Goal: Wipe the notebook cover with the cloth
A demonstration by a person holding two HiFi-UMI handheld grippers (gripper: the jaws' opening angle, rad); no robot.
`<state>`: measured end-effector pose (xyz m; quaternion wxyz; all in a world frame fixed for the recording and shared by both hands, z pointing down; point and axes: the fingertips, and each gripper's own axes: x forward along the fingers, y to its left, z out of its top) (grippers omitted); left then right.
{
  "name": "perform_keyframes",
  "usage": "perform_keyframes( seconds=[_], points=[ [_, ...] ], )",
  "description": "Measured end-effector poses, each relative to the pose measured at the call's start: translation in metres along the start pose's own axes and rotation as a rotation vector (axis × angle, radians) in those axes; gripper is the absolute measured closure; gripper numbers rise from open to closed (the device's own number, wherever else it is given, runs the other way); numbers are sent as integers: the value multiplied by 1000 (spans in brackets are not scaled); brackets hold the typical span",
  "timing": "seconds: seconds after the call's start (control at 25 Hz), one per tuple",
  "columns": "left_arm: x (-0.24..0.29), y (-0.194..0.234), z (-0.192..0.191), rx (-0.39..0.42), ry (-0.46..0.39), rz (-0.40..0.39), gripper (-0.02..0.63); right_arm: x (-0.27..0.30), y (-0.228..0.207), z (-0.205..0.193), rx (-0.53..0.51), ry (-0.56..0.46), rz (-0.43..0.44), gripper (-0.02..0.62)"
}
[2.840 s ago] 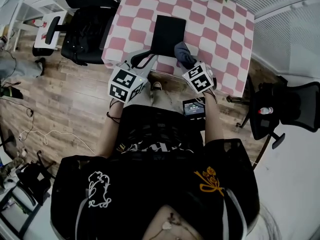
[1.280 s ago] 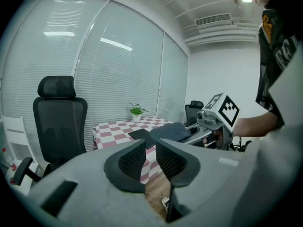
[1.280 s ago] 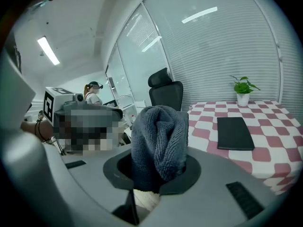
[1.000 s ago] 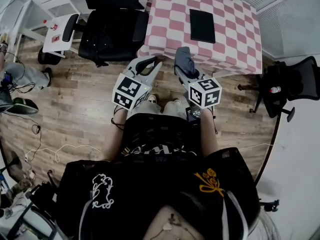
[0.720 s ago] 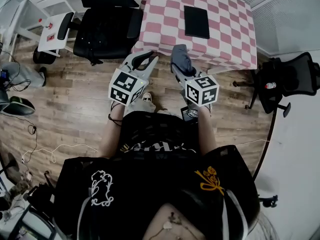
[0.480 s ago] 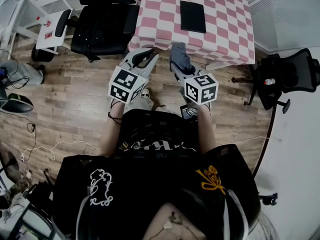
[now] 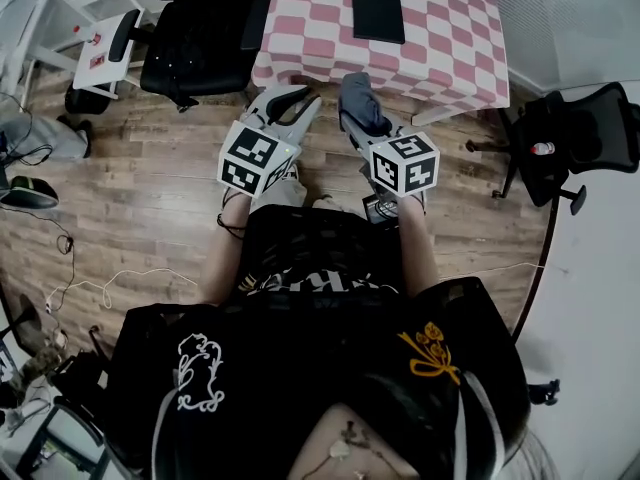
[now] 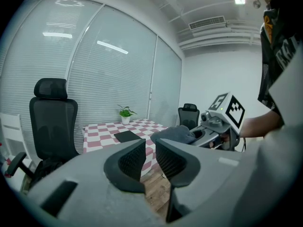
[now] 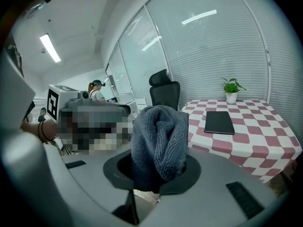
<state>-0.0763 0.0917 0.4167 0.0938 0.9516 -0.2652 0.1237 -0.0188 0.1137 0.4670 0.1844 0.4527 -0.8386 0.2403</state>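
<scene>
A bunched dark grey terry cloth [image 9: 158, 138] is being clamped in the right gripper [image 9: 160, 170], the left gripper [image 8: 150, 157] being held slightly apart, empty. The flat black notebook [image 7: 378, 12] is lying on the far pink-checked table [image 7: 450, 38], well apart; wiping is apparently yet to begin.

Grey terry cloth [image 9: 158, 141], fuzzy; notebook [image 7: 378, 12] cover matt blk, smooth; worktop [image 7: 450, 38] w/ checked fabric; floor [image 7: 150, 198] wood-look planks.

A black shirt [image 7: 320, 368] bears a white emblem [image 7: 198, 373] and a gold emblem [image 7: 430, 353]. Beyond the shirt, the grey left tool [image 7: 290, 98] and grey right tool [image 7: 355, 100] each carry a white cube with black square markers.
</scene>
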Motion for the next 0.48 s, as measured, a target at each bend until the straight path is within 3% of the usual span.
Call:
perform_keyframes(
  seconds=[0.48],
  points=[
    [8, -28, -3, 26, -3, 11, 546, -35, -35, -2, 11, -59, -37, 523]
  ],
)
